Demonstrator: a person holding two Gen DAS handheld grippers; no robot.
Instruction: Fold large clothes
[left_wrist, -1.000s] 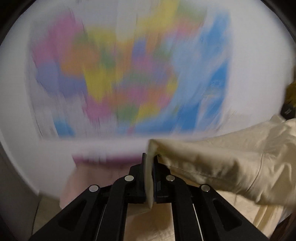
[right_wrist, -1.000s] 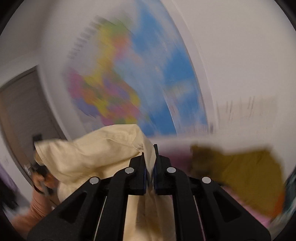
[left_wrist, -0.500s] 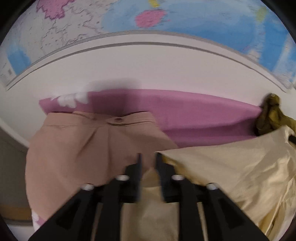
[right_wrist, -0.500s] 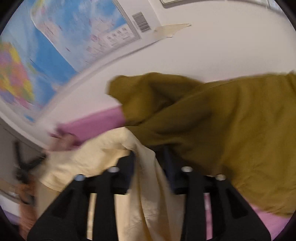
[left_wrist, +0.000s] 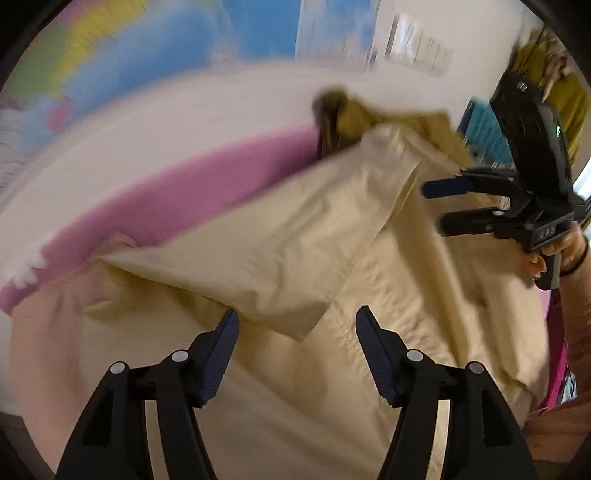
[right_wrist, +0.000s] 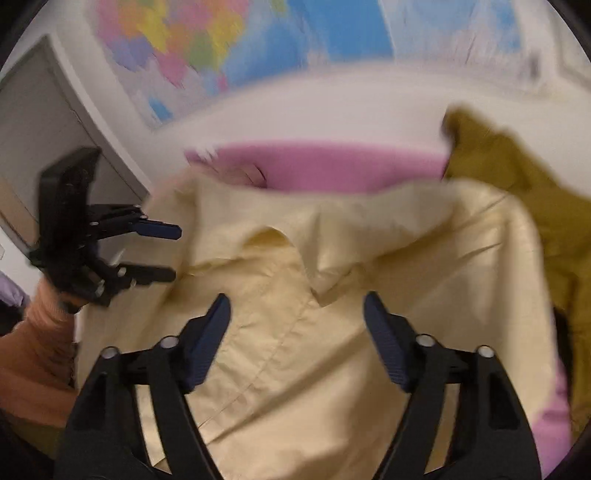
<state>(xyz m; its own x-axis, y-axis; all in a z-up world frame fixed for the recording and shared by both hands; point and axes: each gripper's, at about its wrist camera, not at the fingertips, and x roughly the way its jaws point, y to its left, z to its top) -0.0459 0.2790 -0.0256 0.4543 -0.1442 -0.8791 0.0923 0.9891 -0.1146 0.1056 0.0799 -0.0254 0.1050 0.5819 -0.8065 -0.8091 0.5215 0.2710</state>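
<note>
- Left wrist view: the left gripper (left_wrist: 297, 325) has just been opening; its jaws stand apart, gripping nothing, above the pale-yellow cotton garment (left_wrist: 332, 236), which lies on the pink cloth-covered surface (left_wrist: 207, 192).
- Right wrist view: the right gripper (right_wrist: 295, 314) has likewise just been opening and holds nothing; the garment (right_wrist: 332, 295) lies spread below, an olive-green cloth (right_wrist: 517, 177) at its right edge.

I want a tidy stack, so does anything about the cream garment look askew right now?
Yes. The cream garment lies rumpled, its upper edge bunched in uneven waves, and it overlaps the olive garment at the right. In the left wrist view a folded flap sits skewed diagonally. Both grippers have just opened and hold nothing.
</note>
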